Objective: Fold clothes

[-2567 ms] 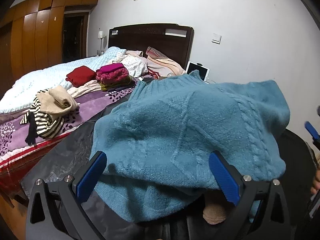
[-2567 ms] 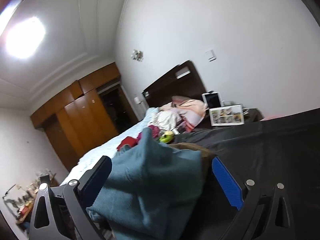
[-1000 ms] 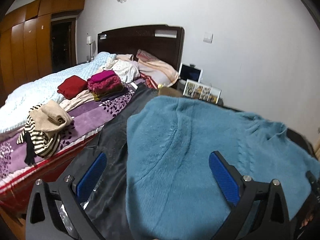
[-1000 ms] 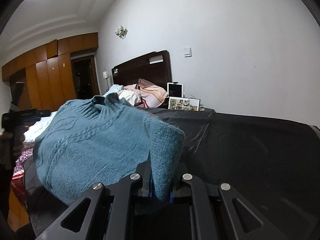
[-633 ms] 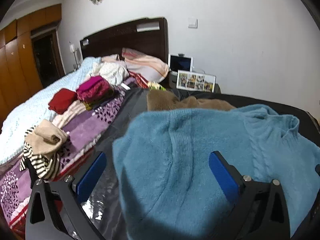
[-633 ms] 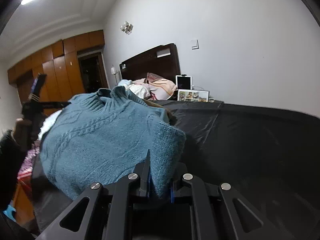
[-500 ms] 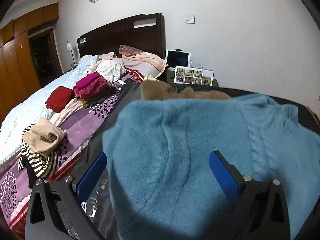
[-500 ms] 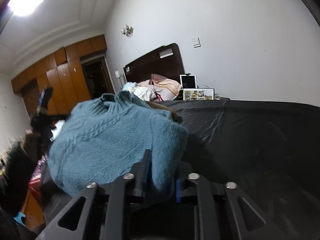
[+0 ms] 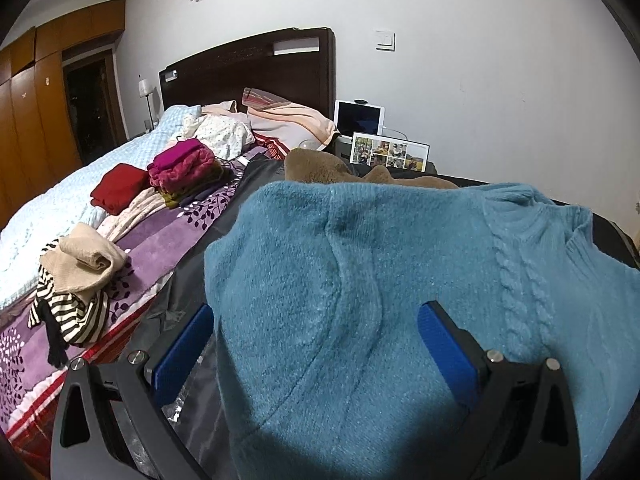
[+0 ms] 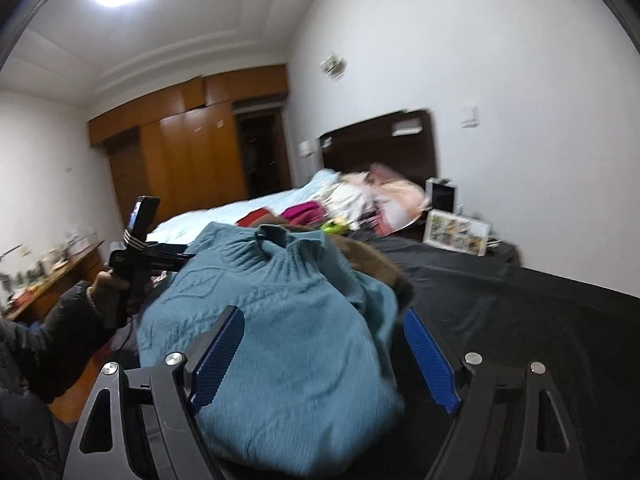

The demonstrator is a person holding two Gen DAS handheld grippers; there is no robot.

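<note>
The blue sweater (image 9: 360, 280) lies on the black surface (image 10: 520, 312), beside the bed (image 9: 60, 208). The left claw (image 9: 316, 344) and right claw (image 10: 320, 352) are both apart, holding nothing.

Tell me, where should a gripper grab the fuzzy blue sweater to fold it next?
Probably the ribbed collar of the blue sweater. It stands up in a raised ridge at the far end in the right wrist view, so fingers can close across it. Come down from above with the right gripper, which is open just over the near end. The left gripper is open too.
</note>
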